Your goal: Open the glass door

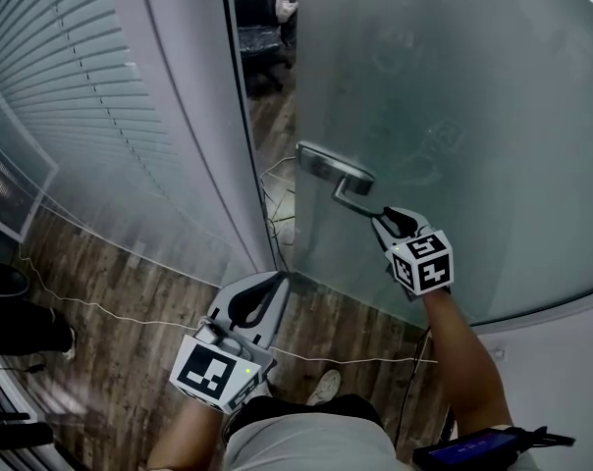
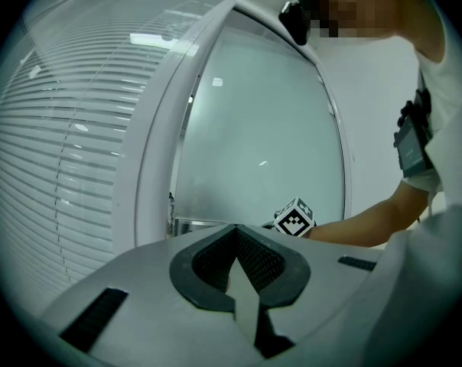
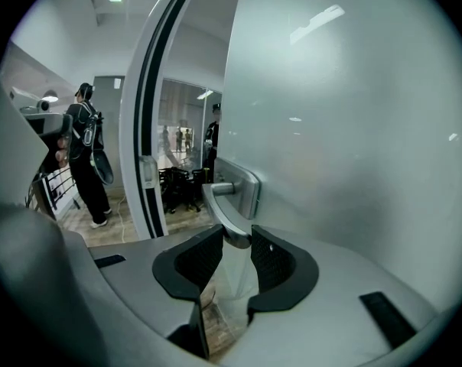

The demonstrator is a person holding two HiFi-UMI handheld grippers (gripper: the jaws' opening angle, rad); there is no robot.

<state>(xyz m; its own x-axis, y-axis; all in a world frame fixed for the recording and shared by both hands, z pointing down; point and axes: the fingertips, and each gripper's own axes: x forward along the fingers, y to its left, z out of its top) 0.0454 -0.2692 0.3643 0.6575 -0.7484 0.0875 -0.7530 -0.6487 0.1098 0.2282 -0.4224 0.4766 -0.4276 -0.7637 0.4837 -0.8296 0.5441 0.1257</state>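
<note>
The frosted glass door [image 1: 454, 116] stands ajar, with a narrow gap at its left edge. Its metal lever handle [image 1: 341, 180] points toward my right gripper [image 1: 383, 216], which is shut on the lever's end. In the right gripper view the handle [image 3: 231, 205] runs down between the two black pads of the right gripper [image 3: 237, 245], and both pads touch it. My left gripper [image 1: 277, 281] hangs low near the door's bottom corner, apart from the door, shut and empty. In the left gripper view its tips [image 2: 235, 232] meet, and the door [image 2: 254, 144] is ahead.
A curved white door frame [image 1: 193, 116] and a blind-covered window [image 1: 51, 67] stand to the left. A thin white cable [image 1: 130, 314] crosses the wood floor. An office chair [image 1: 262, 27] shows through the gap. A person [image 3: 89, 159] stands in the room beyond.
</note>
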